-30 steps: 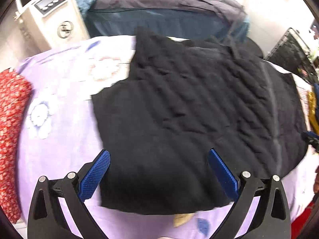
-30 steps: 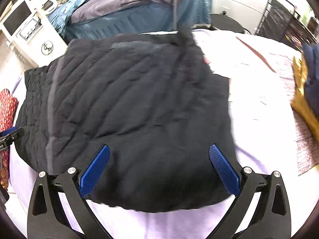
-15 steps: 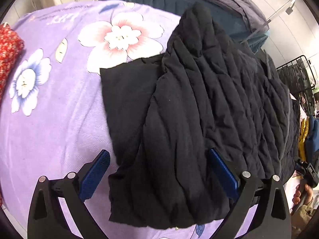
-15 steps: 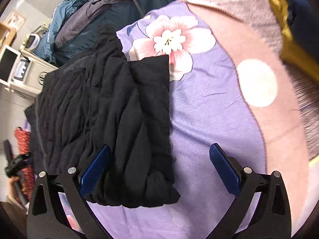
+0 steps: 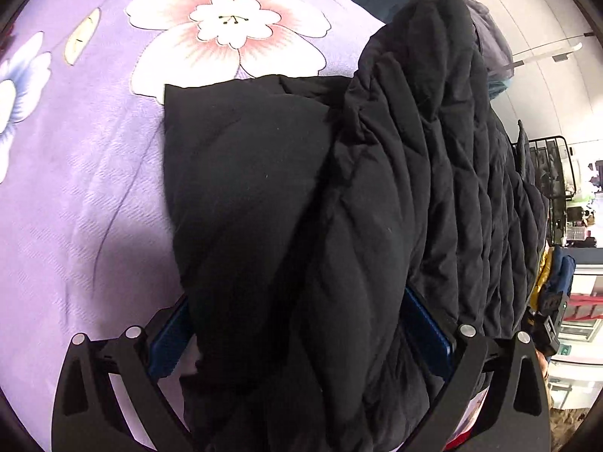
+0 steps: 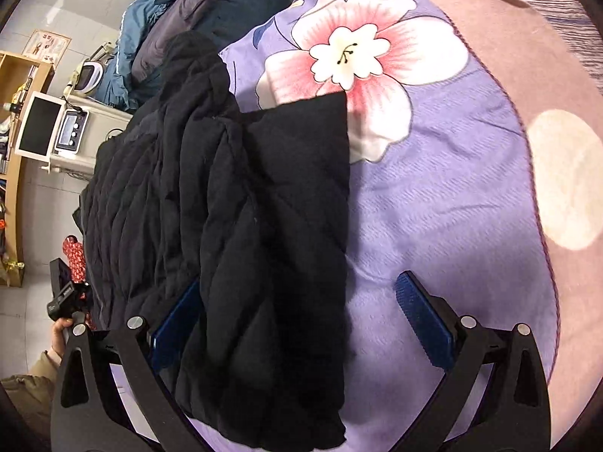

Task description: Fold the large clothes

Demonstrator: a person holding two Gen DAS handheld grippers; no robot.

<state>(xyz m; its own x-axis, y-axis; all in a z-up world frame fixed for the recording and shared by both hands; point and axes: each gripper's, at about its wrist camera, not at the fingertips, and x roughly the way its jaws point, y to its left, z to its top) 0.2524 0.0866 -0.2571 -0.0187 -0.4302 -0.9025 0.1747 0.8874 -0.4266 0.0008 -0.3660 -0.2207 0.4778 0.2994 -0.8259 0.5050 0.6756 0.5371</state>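
Note:
A large black quilted garment (image 5: 339,207) lies on a purple flowered blanket (image 5: 75,188), with a flat sleeve and a bunched quilted body. My left gripper (image 5: 301,324) is open, its blue pads (image 5: 169,339) either side of the garment's near end, which fills the gap. In the right wrist view the same garment (image 6: 245,226) lies on the left. My right gripper (image 6: 301,320) is open, its left pad (image 6: 177,324) against the garment's bunched part and its right pad (image 6: 426,324) over bare blanket (image 6: 452,207). The garment's near edge lies between them.
A heap of blue and grey bedding (image 6: 196,19) lies beyond the garment. A white device with a screen (image 6: 41,128) stands at the left by a wooden shelf. A black wire rack (image 5: 554,173) and yellow and blue clothing (image 5: 554,275) are at the right. A pink blanket (image 6: 546,75) adjoins the purple one.
Both grippers have dropped closer to the blanket and over the garment's two ends. The garment now looks bunched lengthwise, with its near ends lying between the open pads.

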